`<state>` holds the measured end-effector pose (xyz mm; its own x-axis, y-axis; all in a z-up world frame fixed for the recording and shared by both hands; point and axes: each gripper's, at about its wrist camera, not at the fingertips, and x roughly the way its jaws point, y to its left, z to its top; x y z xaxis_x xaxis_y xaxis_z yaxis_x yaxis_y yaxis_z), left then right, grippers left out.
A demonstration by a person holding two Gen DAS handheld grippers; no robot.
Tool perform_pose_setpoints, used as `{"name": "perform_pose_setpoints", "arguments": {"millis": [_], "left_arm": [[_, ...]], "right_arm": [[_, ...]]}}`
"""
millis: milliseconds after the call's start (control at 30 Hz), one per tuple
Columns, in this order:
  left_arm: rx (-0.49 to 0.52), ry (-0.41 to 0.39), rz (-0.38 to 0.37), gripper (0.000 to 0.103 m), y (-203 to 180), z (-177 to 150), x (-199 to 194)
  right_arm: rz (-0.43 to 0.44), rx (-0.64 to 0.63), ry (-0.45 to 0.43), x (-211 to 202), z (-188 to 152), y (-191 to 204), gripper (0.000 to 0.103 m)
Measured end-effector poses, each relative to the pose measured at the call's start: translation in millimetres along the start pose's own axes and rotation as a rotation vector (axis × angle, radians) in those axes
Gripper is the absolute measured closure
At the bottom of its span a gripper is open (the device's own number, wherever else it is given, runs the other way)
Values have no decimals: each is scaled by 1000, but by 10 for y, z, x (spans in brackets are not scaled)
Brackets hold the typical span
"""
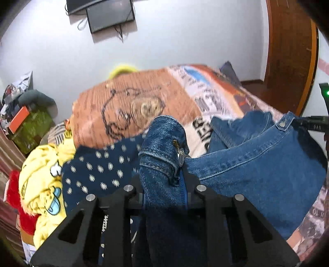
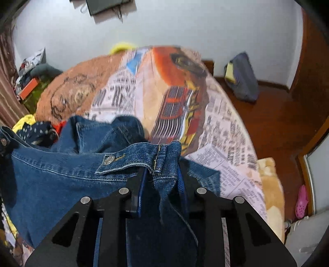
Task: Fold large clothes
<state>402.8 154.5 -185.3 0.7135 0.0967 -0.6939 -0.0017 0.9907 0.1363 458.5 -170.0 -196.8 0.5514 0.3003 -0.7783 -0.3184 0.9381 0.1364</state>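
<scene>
A pair of blue jeans (image 1: 257, 164) lies bunched on the bed, its waistband stretched between both grippers. My left gripper (image 1: 164, 180) is shut on a fold of the waistband beside the zipper (image 1: 181, 156), and the denim hangs down over its jaws. In the right wrist view the jeans (image 2: 61, 180) spread to the left. My right gripper (image 2: 163, 174) is shut on the waistband at a belt loop, just right of the metal button (image 2: 109, 160). The fabric hides the fingertips of both.
The bed cover (image 2: 226, 133) has a newspaper and truck print, with an orange blanket (image 1: 127, 102) behind. A navy dotted garment (image 1: 98, 170) and a yellow cartoon garment (image 1: 43, 184) lie to the left. Also here: wall screens (image 1: 109, 18), a bag on the wooden floor (image 2: 242, 78), a pink shoe (image 2: 301, 202).
</scene>
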Motion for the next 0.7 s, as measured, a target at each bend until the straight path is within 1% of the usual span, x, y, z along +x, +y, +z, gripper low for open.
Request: {"name": "perform_pose_setpoints", "arguments": {"millis": [67,100,133,200,233,267,300,333,400,500,567,633,667,700], "left_arm": [[-16,25,0,74,11,53,74],[-36,65,13,67,37,67,190],[-54,98,17,63,66,61,293],[-106,197,1,55,151,-1,590],[-130,227,9,52,182,-40,689],[-165,246,24,51,214,-76,764],[-188,249,24,48,224,-95,771],[-191,244,18,47,222,-106,757],[-165,226,5,46,211,-111,635],[-103,224,-12,41,176,-126,447],[-71,204,-22,38,159,-131,261],[-67,176,-34,32,174,-141,77],[-67,163,-35,32,183,-142,1],[-72,141,-41,31,188,-163,-114]], "right_arm": [[-31,-4,-41,-99,-7,10,78],[-34,-1,-41,-91,20,5,78],[-35,3,-30,-66,33,-5,78],[-53,12,19,69,44,-23,78],[-58,9,54,171,36,-26,78],[-58,14,71,225,21,-25,78],[-50,22,116,319,-8,-44,77],[-43,27,143,368,-28,-53,77],[-42,36,142,335,-76,-68,72],[-35,23,149,173,-122,-30,68],[-46,-15,129,13,-136,67,64],[-21,-50,84,-161,-142,202,55],[-7,-63,61,-243,-148,280,52],[7,-75,46,-292,-151,353,48]]}}
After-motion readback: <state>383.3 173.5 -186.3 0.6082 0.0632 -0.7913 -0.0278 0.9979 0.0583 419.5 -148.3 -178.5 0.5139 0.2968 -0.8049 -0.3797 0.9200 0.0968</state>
